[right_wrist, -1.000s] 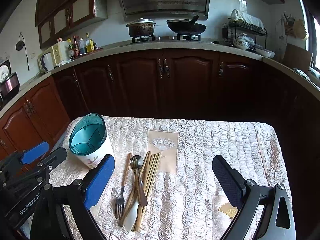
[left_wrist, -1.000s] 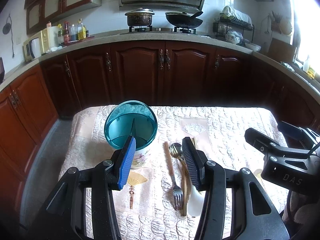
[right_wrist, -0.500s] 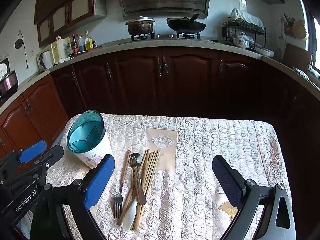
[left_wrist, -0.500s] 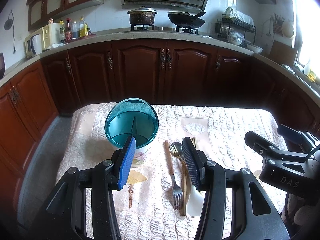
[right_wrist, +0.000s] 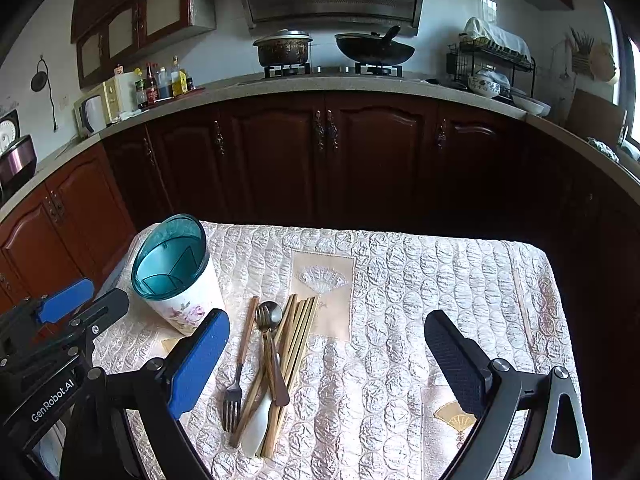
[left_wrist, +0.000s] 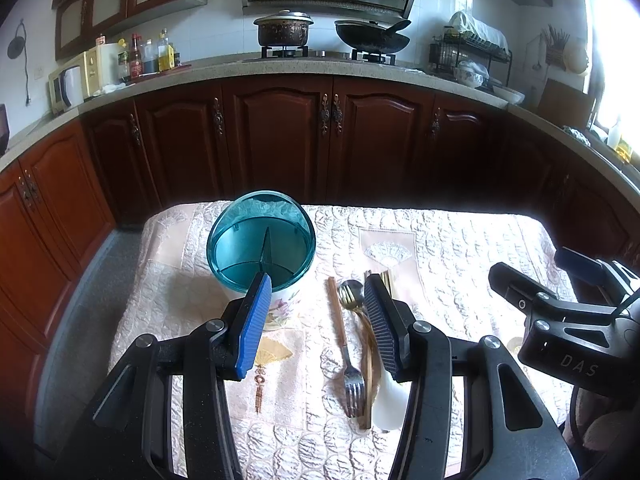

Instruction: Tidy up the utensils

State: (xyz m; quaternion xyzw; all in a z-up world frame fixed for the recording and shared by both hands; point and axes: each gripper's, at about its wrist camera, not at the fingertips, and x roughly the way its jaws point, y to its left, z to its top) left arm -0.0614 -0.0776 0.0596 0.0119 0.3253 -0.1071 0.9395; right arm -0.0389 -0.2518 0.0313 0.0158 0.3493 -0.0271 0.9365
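Observation:
A white flowered utensil holder (left_wrist: 260,252) with a teal divided insert stands at the table's left (right_wrist: 176,272). To its right lies a pile of utensils: a wood-handled fork (right_wrist: 240,360), a metal spoon (right_wrist: 270,316), several wooden chopsticks (right_wrist: 298,336) and a white ceramic spoon (right_wrist: 256,424). My left gripper (left_wrist: 316,284) hovers open over the fork (left_wrist: 346,356) and metal spoon (left_wrist: 350,294), with nothing between its pads. My right gripper (right_wrist: 326,320) stands wide open just right of the pile, above the cloth, and holds nothing.
A quilted cream cloth (right_wrist: 400,280) covers the small table. Dark wooden cabinets (right_wrist: 328,160) run behind it, under a counter with a pot (right_wrist: 282,48) and a wok (right_wrist: 374,50). Each gripper shows in the other's view, at the edge.

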